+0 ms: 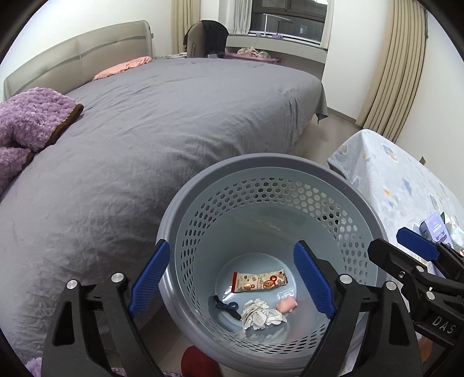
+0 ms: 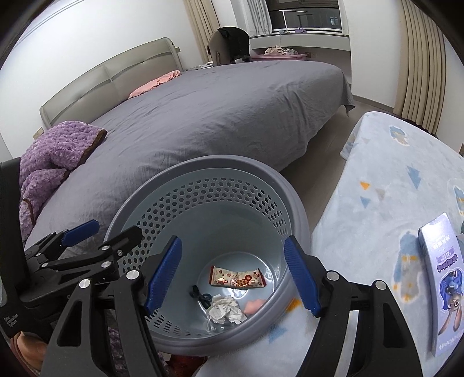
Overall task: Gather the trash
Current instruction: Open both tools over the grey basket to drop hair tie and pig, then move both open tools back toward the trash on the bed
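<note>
A home bedroom: grey-sheeted bed (image 1: 162,121) with padded headboard (image 1: 78,55), curtained window (image 1: 287,20), perforated wastebasket (image 1: 269,174).

Bedroom with white walls and pale wood floor (image 1: 316,136); wide bed (image 1: 162,121) under grey cover, beige padded headboard (image 1: 78,55), window (image 1: 287,20) at far end, dark outside, beige curtains (image 1: 388,72) hanging right

Both tools share one build. The left gripper (image 1: 232,278) has black angular plastic arms with triangular cut-outs, silver round rivets at the pivots and ribbed blue pads (image 1: 150,278). The right gripper (image 2: 232,278) matches it; white lettering marks its black body, a small screw beside the lettering.
</note>
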{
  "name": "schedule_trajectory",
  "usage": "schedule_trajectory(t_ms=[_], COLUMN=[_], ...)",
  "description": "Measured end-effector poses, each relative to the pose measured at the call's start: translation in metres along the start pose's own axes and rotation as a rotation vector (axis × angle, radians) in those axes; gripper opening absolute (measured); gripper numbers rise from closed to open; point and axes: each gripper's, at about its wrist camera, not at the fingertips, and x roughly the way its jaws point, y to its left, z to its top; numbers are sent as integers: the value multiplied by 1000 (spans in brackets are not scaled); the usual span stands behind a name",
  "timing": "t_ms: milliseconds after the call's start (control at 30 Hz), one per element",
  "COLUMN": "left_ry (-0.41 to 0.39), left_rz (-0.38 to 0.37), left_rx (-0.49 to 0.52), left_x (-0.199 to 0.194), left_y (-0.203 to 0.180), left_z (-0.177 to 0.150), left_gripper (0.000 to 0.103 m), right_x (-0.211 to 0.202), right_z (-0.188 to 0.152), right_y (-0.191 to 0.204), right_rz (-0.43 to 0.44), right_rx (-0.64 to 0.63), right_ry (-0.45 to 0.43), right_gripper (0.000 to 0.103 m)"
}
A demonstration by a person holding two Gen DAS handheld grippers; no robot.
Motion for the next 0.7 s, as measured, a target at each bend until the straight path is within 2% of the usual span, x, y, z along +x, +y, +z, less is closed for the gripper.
schedule_trajectory(t_ms=[300,700], left_ry=[-12,-26], left_rz=[-9,-54], left_rx=[12,54], left_x=[-6,-18], left_y=[-5,-29], left_z=[0,-3], left_gripper=[92,93], right_x=[-10,-42], right_z=[-4,-21], right_y=[-6,-25], right_rz=[-24,-88], right_rx=[23,87], right_ry=[-9,-27], right_gripper=[70,70])
